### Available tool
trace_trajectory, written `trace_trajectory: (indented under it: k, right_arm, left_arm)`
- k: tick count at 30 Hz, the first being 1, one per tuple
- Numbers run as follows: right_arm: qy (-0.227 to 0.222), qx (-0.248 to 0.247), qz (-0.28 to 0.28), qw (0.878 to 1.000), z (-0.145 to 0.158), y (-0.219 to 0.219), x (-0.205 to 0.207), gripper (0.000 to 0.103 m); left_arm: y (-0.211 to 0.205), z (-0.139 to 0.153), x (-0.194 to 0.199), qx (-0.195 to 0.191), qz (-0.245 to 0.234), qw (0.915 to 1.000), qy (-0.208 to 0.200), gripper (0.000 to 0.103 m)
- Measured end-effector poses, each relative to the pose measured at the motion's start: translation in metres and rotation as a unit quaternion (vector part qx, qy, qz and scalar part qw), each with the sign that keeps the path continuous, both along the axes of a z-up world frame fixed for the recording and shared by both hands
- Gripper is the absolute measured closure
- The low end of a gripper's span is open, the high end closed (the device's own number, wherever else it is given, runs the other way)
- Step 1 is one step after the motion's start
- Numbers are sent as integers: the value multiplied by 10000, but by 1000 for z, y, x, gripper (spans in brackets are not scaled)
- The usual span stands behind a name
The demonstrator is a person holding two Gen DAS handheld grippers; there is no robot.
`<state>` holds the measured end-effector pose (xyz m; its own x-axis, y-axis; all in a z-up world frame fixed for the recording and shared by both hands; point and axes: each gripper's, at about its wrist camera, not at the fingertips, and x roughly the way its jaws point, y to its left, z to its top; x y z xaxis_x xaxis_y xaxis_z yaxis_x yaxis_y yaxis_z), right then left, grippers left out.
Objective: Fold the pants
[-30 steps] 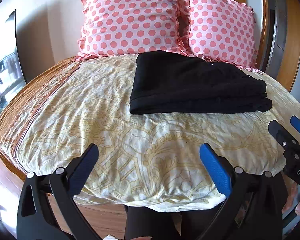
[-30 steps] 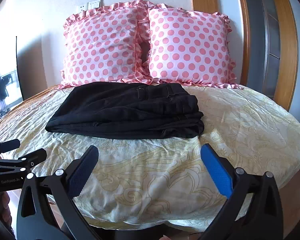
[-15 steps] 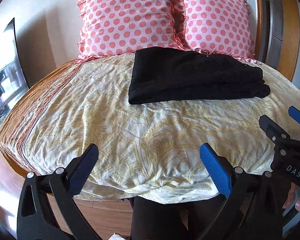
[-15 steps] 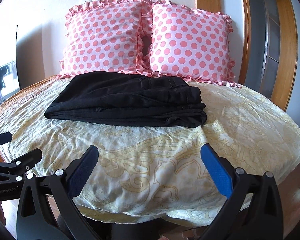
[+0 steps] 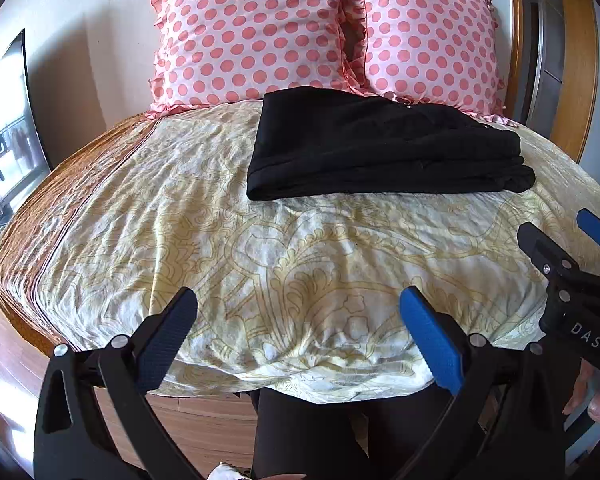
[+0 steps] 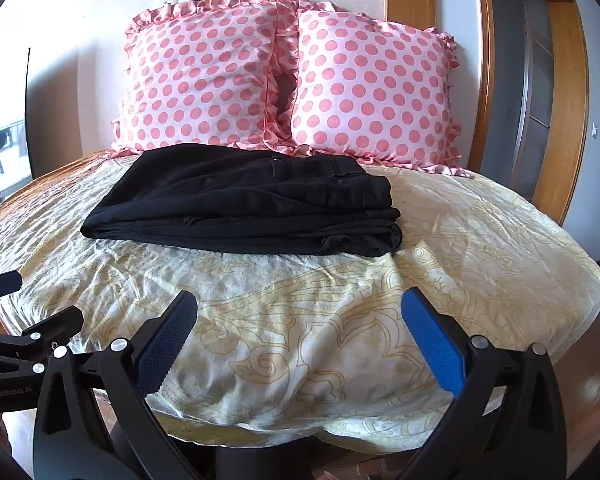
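Black pants (image 5: pixel 380 148) lie folded in a flat stack on the bed, just in front of the pillows; they also show in the right wrist view (image 6: pixel 252 208). My left gripper (image 5: pixel 298 320) is open and empty, held over the bed's near edge, well short of the pants. My right gripper (image 6: pixel 300 320) is open and empty at the same near edge. The right gripper also shows at the right edge of the left wrist view (image 5: pixel 568 248). The left gripper shows at the left edge of the right wrist view (image 6: pixel 24 324).
A yellow patterned bedspread (image 5: pixel 228 248) covers the bed. Two pink polka-dot pillows (image 6: pixel 204 80) (image 6: pixel 372 88) lean against the wall. A wooden door frame (image 6: pixel 560 92) stands at the right. Wood floor (image 5: pixel 4 344) lies below the bed edge. The person's dark legs (image 5: pixel 320 432) stand at the bed's foot.
Both grippers have drawn back and risen a little from the bed; the pants look farther away. The pants have not moved. Both grippers stay open.
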<state>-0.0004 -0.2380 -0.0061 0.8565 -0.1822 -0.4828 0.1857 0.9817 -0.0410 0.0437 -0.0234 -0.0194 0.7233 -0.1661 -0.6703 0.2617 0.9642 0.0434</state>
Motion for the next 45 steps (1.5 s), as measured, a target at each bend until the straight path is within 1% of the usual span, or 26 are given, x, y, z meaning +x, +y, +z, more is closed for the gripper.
trace_trajectory:
  k: [10, 45]
  right_arm:
    - [8, 16, -37, 10000, 0, -1, 1, 1]
    - [37, 12, -21, 10000, -3, -2, 1, 1]
  left_arm:
    - [3, -2, 2, -83, 65, 9999, 73, 2]
    - [0, -3, 2, -79, 39, 9999, 103, 2]
